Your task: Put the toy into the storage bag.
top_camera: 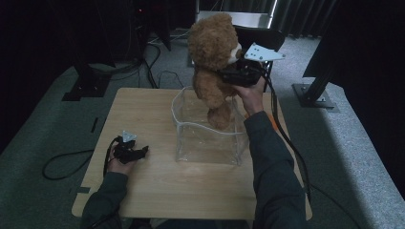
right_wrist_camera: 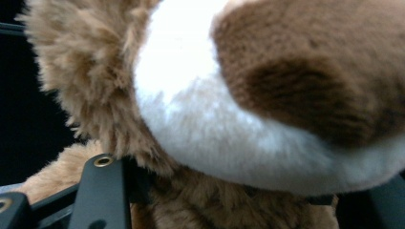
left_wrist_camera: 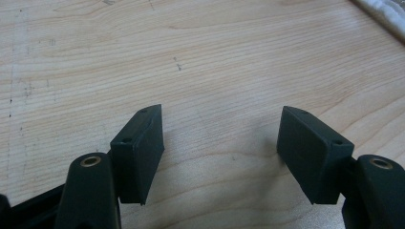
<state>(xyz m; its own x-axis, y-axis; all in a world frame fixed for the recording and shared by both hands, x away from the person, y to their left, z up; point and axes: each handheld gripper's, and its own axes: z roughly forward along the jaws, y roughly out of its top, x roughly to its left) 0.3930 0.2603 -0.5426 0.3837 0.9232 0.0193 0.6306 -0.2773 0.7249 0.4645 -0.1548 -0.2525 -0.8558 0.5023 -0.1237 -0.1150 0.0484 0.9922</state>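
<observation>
A brown teddy bear [top_camera: 213, 57] with a white muzzle [right_wrist_camera: 205, 114] hangs upright in the air, its feet dipping into a clear plastic box [top_camera: 208, 138] at the table's middle. My right gripper [top_camera: 228, 75] is shut on the bear's body from the right side, just under its head; the fur hides the jaw tips. My left gripper [top_camera: 142, 152] rests low over the wooden table [left_wrist_camera: 200, 57] at the front left. Its jaws stand wide apart with only bare wood between them.
The table [top_camera: 143, 109] has free wood to the left of and in front of the box. Cables trail off the table's left edge and along the right arm's sleeve. Dark stands and frame legs sit on the grey floor behind.
</observation>
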